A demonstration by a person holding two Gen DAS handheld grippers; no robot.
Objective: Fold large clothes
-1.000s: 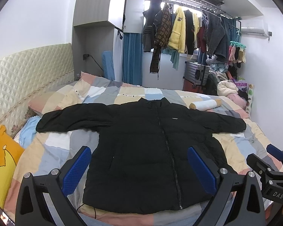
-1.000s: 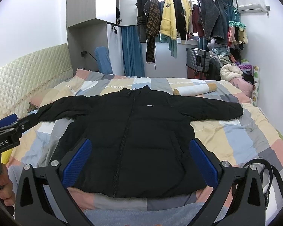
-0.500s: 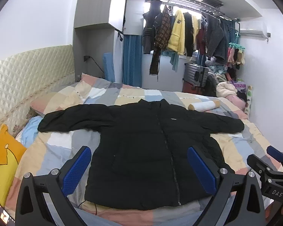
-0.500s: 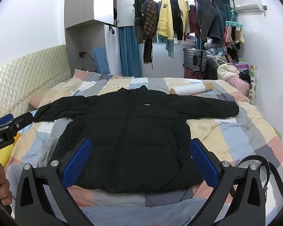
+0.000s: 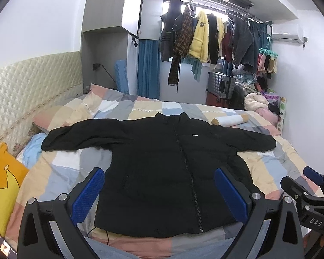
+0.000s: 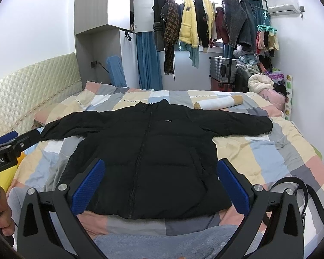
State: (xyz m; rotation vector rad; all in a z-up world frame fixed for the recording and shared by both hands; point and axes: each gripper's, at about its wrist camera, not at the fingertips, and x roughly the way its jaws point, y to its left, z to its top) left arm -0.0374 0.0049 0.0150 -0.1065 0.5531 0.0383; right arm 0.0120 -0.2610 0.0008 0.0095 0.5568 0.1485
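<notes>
A black puffer jacket (image 5: pixel 162 164) (image 6: pixel 153 155) lies flat and zipped on the patchwork bed, front up, both sleeves spread out sideways. My left gripper (image 5: pixel 159 190) hovers open above the jacket's hem, holding nothing. My right gripper (image 6: pixel 162 185) is open too, above the hem, empty. In the left wrist view the right gripper (image 5: pixel 313 196) shows at the right edge. In the right wrist view the left gripper (image 6: pixel 8 149) shows at the left edge, with a hand (image 6: pixel 2 211) on its handle.
A patchwork quilt (image 5: pixel 267 164) (image 6: pixel 270 151) covers the bed, padded headboard (image 5: pixel 28 90) at left. A rolled white cloth (image 5: pixel 229 120) (image 6: pixel 218 102) lies beyond the right sleeve. A yellow pillow (image 5: pixel 4 185) sits at left. Hanging clothes (image 6: pixel 205 21), a suitcase and piled items stand behind. A black strap (image 6: pixel 300 196) lies at right.
Both grippers have pulled back and risen slightly, so the jacket looks a little smaller and farther. The jacket itself has not moved, and both grippers stay open.
</notes>
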